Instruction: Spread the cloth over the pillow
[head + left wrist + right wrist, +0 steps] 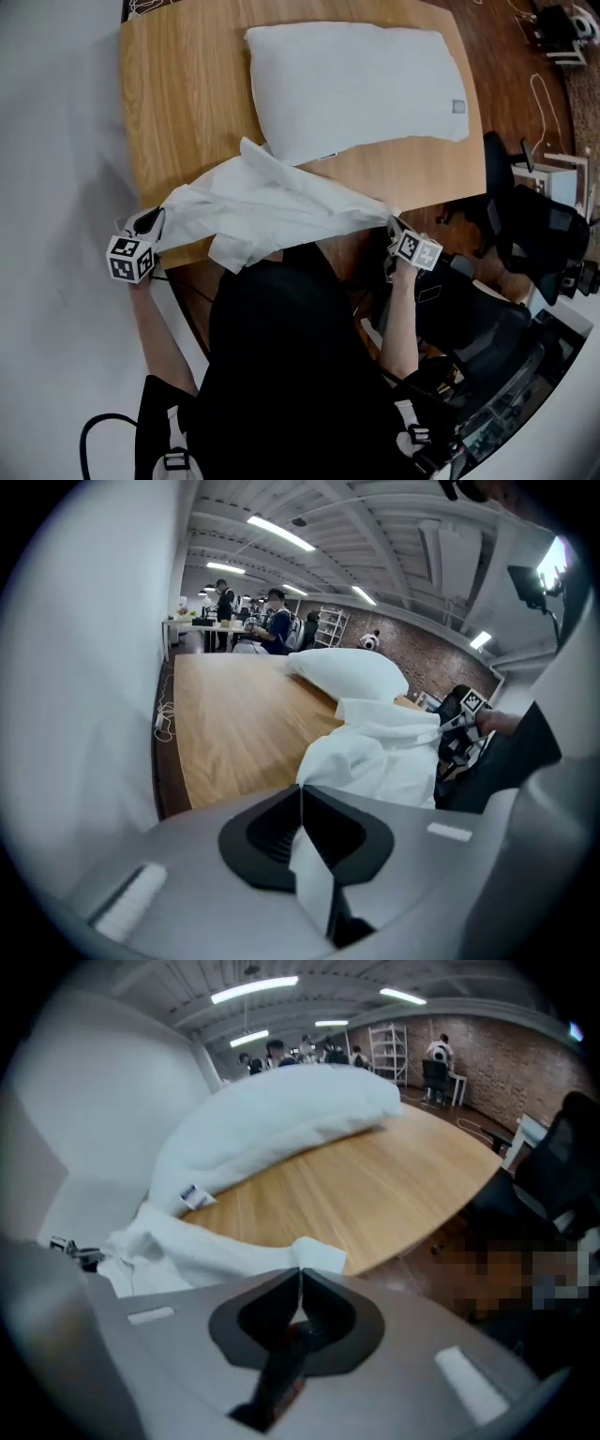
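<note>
Head view: cloth (272,202) bunched on desk (187,103), strung between left gripper (155,217) and right gripper (394,228); pillow (361,84) beyond both jaws, just beside cloth's far tip.
Left gripper view: jaws clamped on cloth corner, strip trailing back between them, bulk ahead-right.
Right gripper view: jaws pressed together on cloth edge; pillow ahead-left.

Pillow (361,84) on table (187,103); cloth (272,202) before it, over the near edge.
</note>
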The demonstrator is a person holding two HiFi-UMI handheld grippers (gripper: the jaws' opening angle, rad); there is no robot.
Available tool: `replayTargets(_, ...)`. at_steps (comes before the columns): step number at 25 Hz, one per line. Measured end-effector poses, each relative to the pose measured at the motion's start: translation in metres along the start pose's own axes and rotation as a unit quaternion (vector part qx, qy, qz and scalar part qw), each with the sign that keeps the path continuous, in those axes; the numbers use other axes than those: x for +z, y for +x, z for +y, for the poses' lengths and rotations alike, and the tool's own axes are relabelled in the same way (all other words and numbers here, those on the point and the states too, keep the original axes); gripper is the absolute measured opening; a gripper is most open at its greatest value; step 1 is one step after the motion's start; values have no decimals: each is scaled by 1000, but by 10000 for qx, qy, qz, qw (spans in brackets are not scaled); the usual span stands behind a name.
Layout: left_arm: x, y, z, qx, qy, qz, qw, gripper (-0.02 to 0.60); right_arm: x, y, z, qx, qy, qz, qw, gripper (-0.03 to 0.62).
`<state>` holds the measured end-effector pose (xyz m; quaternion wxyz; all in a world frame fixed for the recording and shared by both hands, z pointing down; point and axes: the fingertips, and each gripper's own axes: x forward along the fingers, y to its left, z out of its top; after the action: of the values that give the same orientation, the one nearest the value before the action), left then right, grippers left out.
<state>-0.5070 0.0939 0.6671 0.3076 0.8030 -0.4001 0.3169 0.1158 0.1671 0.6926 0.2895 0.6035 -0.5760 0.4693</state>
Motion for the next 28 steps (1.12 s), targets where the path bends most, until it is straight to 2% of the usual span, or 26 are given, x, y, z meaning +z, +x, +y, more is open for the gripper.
replayTargets(1, -11, -1, -5, -61, -90, 54, 9999, 12, -18, 4, -12, -269, -235, 343, 9988, 22)
replayTargets(3, -27, -4, -13, -148, -234, 127, 9995, 12, -22, 4, -17, -830, -1122, 653, 9881, 104)
replayTargets(4, -31, -6, -16, -172, -281, 130, 9994, 12, -5, 1, -4, -953, -1662, 534, 9800, 116)
replayTargets(5, -32, -7, -18, -183, -308, 117, 9993, 12, 17, -2, 22, -875, -2240, 311, 9702, 142)
replayTargets(7, -32, -11, -19, -171, -365, 36, 9992, 12, 50, 5, 109, -144, -3373, -68, 9413, 147)
replayTargets(9, -29, -14, -15, -124, -508, -138, 9985, 12, 47, 29, 209, 999, -4127, -19, 9054, 147)
replayTargets(11, -24, -15, -10, -60, -700, -350, 9969, 12, 19, 53, 288, 2240, -4304, 329, 8738, 147)
replayTargets(12, -21, -17, -6, -25, -796, -460, 9958, 12, 9, 59, 312, 2671, -4199, 469, 8661, 147)
replayTargets(13, -18, -19, -1, 8, -894, -576, 9943, 12, 9, 64, 324, 2834, -4079, 507, 8664, 147)
replayTargets(14, -15, -22, 5, 39, -988, -695, 9927, 12, 16, 67, 327, 2716, -4048, 433, 8721, 147)
replayTargets(16, -10, -30, 19, 104, -1146, -897, 9893, 12, 40, 78, 321, 2061, -4275, 254, 8798, 147)
replayTargets(18, -9, -32, 28, 126, -1240, -974, 9874, 12, 41, 98, 317, 1598, -4682, 459, 8678, 147)
replayTargets(20, -12, -28, 29, 107, -1226, -920, 9881, 12, 20, 117, 319, 1602, -4940, 827, 8506, 146)
replayTargets(21, -12, -27, 28, 105, -1200, -892, 9887, 12, 13, 119, 320, 1652, -4995, 876, 8459, 124)
replayTargets(22, -12, -27, 27, 111, -1176, -886, 9890, 12, 14, 114, 319, 1644, -4997, 787, 8468, 8)
replayTargets(24, -9, -30, 27, 137, -1136, -941, 9890, 12, 39, 80, 310, 1467, -4817, 227, 8636, 5)
replayTargets(26, -1, -36, 28, 158, -1126, -1096, 9875, 12, 81, 27, 293, 1250, -4428, -616, 8857, 3)
replayTargets(28, 12, -45, 29, 154, -1145, -1337, 9843, 12, 126, -31, 272, 979, -4033, -1506, 8973, 3)
